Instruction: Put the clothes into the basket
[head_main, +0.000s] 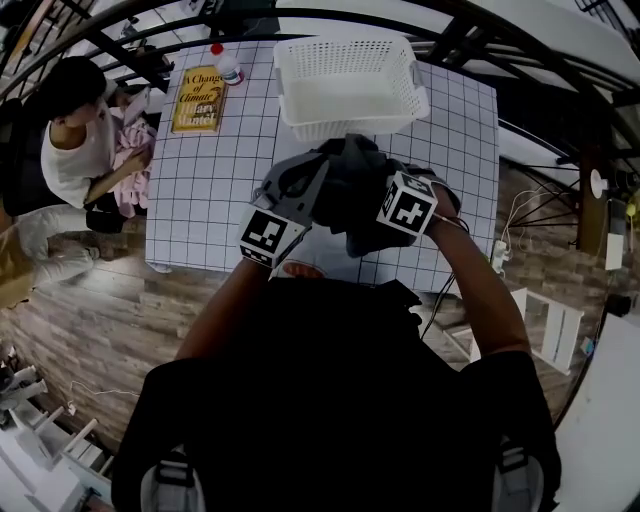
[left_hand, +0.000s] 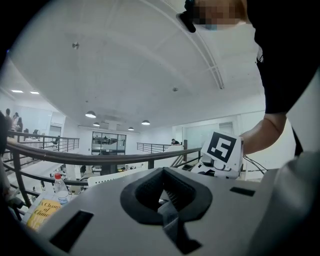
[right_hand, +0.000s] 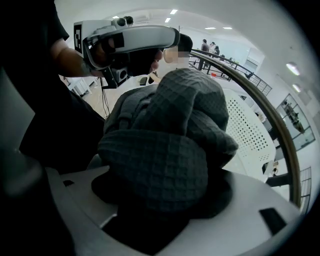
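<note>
The right claw (right_hand: 152, 217) was clamped on a bunched dark grey cloth (right_hand: 170, 140), held above the table (head_main: 205, 190), near the white basket's (head_main: 345, 126) front wall. The left claw (left_hand: 165, 199) was closed and empty, just beside the cloth.

An open-plan office mezzanine — black railing (left_hand: 75, 157), round ceiling lights (left_hand: 90, 114), glass-walled rooms (left_hand: 105, 142) beyond, a grid-covered worktop (head_main: 200, 200) on wood flooring (head_main: 100, 320).

Head cam: steeply down on table (head_main: 200, 200) & basket (head_main: 350, 122); left gripper cam tilts up at ceiling (left_hand: 125, 75) — right one, v. close on cloth (right_hand: 165, 140), shares basket.
</note>
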